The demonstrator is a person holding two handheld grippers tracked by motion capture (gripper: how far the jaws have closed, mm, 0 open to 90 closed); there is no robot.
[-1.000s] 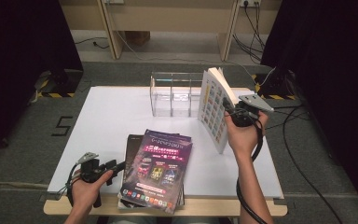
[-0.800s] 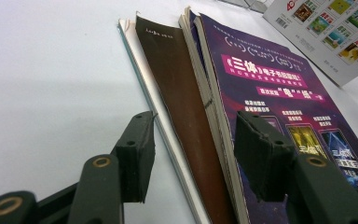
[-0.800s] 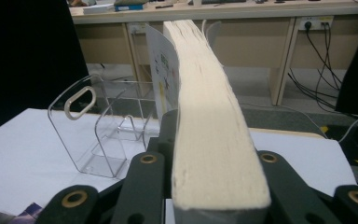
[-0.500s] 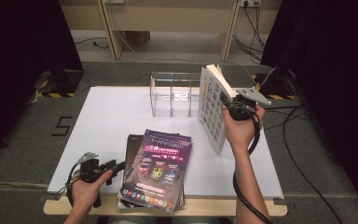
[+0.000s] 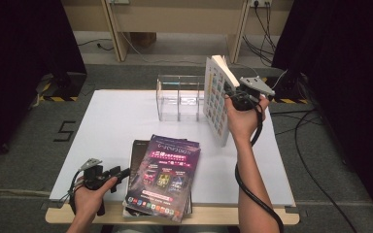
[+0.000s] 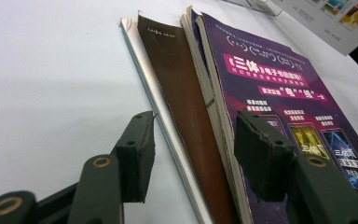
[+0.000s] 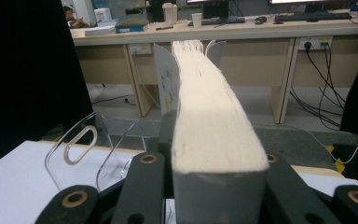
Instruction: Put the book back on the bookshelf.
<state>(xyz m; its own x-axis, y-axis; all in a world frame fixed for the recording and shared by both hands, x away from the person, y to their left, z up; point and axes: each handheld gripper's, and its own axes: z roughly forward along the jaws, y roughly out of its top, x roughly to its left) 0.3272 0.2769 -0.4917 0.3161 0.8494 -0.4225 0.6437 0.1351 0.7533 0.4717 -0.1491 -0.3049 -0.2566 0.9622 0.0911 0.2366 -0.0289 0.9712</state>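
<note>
While the right hand-held gripper (image 5: 236, 97) stood over the far right part of the bench (image 5: 116, 121), its two black jaws were clamped on a thick paperback book (image 5: 216, 104), which it held upright, clear of the white top, just right of the clear rack (image 5: 179, 97). That book's cover was white and set with small coloured squares, glossy by the look of it. From the right gripper view its page edges (image 7: 209, 121) showed as a broad, cream, slightly rough block running away between the jaws, a thing the high view only hinted at.

The rack was transparent acrylic, boxy, with thin upright dividers; in the right gripper view one divider (image 7: 72, 149) had a rounded corner and an oval slot cut through it. Its compartments, so far as I could see through the walls, held no book.

At the near edge lay a stack of books (image 5: 162, 179), flat, the top one with a shiny purple cover (image 6: 279, 98) and pink title bands, a dull brown cover (image 6: 182, 93) under it and a pale one lowest. The left hand-held gripper (image 5: 119, 173) rested at the near left, jaws apart, gripping nothing. The left gripper view showed what the high view did not: the stack's spine edges ran into the gap between its ribbed pads (image 6: 137, 154).
</note>
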